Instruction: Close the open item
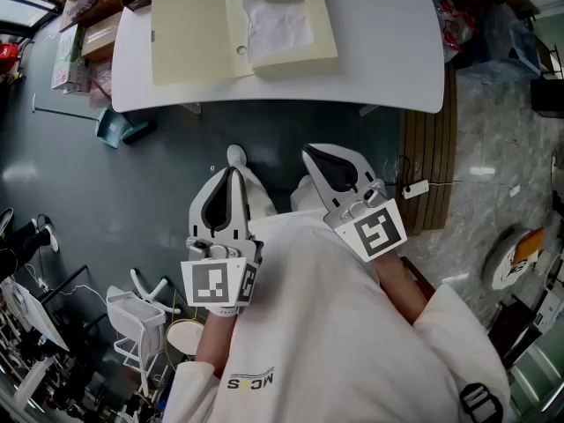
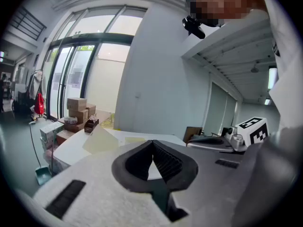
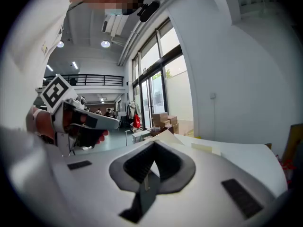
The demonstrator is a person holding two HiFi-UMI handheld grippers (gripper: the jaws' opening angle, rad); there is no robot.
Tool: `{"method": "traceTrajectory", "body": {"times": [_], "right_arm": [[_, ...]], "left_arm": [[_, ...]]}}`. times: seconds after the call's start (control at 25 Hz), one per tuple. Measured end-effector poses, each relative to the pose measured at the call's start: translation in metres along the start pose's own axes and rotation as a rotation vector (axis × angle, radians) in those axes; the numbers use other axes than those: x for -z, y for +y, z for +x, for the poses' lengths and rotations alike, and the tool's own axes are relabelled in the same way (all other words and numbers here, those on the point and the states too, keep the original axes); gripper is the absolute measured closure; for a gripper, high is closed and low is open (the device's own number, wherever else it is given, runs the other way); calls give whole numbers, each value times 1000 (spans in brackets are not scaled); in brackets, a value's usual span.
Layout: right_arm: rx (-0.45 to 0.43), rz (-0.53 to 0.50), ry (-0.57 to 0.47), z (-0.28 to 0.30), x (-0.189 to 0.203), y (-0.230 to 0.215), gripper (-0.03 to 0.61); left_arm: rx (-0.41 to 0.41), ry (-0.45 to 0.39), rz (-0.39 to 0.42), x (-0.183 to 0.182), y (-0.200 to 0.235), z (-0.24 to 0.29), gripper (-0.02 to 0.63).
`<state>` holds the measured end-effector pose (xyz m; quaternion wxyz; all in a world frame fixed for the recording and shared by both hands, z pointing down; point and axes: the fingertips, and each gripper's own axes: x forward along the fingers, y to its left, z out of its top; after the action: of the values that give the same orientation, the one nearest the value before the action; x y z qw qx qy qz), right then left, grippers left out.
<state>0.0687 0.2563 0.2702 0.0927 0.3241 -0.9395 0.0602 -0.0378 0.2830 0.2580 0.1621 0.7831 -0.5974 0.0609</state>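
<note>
Left tongs: jaws shut, nothing between them, held close to the body, well short of the worktop. Right tongs: likewise closed and empty.

Open item: flat cream box on the worktop. Its lid lies folded out flat to the left. The tray sits to the right with white wrapping inside; tissue or bag, too small to tell.

Reads as thin card: light, stiff across the panel, easily creased, likely to slide on the smooth top. Best hold is probably the lid's free left edge, to swing it over the tray.
</note>
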Motion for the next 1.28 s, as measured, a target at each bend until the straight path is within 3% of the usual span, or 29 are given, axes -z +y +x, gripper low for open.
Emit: {"method": "traceTrajectory", "body": {"times": [0.2,0.4,0.52,0.68,0.84,1.04,1.28], "right_arm": [[1,20,-62,-34,-19,8,565],[-8,38,-47,-45,-10,25,563],[-23,88,-52,-44,-6,38,563],[-59,53,-58,-30,-15,61,563],[-17,6,-31,-15,-17,70,565],[54,35,-36,6,-25,85,565],[137,-4,-42,49,-39,108,563]], "left_arm": [[31,2,20,2,-50,-12,589],[11,-3,37,1,-51,-30,589],[-15,-9,38,0,-36,-45,589],[-42,-22,12,1,-11,-60,589],[-35,-36,-10,-1,13,-71,589],[-14,-62,-24,-13,52,-87,589],[54,-67,-44,-17,108,-93,589]]}}
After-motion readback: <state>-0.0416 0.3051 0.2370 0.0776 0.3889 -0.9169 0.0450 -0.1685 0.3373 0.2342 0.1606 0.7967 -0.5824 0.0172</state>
